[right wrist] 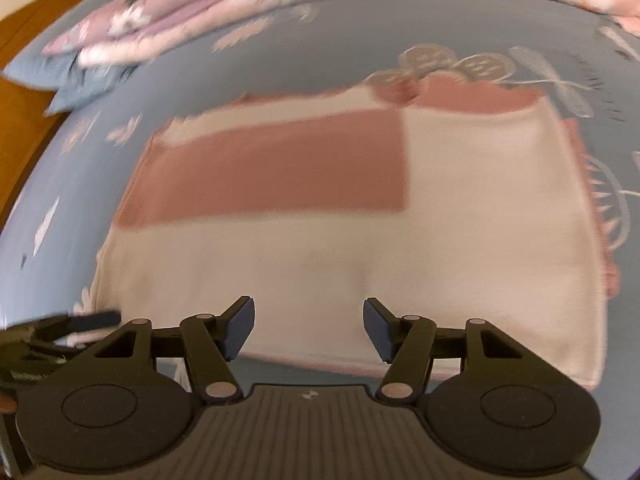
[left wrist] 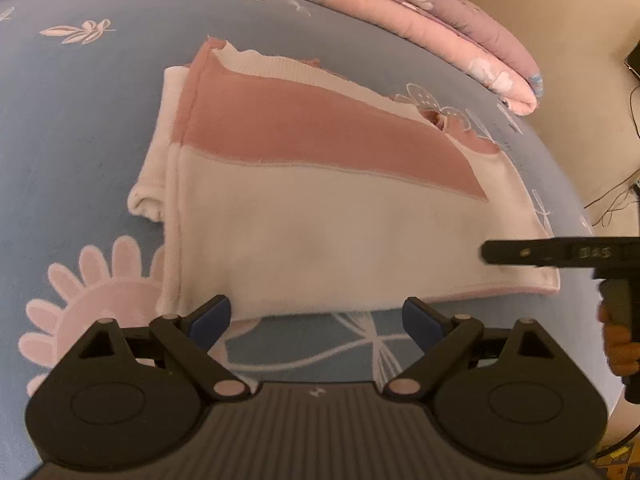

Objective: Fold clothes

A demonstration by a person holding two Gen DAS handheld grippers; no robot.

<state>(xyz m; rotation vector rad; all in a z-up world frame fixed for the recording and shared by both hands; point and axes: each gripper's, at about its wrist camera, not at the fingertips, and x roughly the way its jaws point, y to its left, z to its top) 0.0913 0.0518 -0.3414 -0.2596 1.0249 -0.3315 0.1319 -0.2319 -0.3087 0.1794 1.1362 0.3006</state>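
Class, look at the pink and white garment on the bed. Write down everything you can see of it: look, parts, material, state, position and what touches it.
The garment is a soft, fleecy-looking top, cream white with a broad dusty-pink band and a ribbed white edge at the far side. It lies flat, folded into a rough rectangle, with a cuffed sleeve end poking out at one side. It rests on the blue flowered bedsheet. Neither gripper holds it.
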